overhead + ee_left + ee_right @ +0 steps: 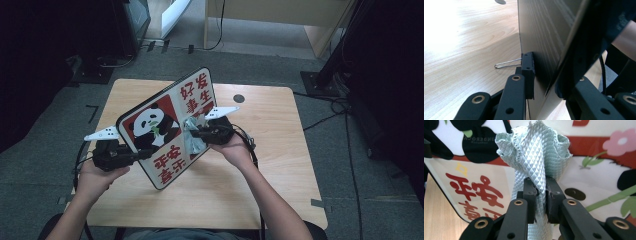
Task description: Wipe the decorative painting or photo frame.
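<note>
Pale wood-grain covered the desk point(280, 165), the largest thing in the high view, with a small dark round mark point(239, 98) near its far edge. Above its middle a big flat panda board point(167, 127) was held tilted on edge, its printed face turned up toward the high camera: a black-and-white panda on a red square, red characters on white around it, a dark rim all round. The left gripper point(142, 154) gripped the board's left edge, its jaws pinching the board between them; in the left gripper view the board's plain back point(544, 32) rose from the jaws, and a thin wire loop point(507, 63) stuck out beside the near pad. The right gripper point(196, 134) was at the board's printed face, its jaws pressed together on a bunched pale-green cloth point(536, 152) with a diamond weave. That cloth lay against the picture, just right of the panda, its gathered top fanning out above the pads.
</note>
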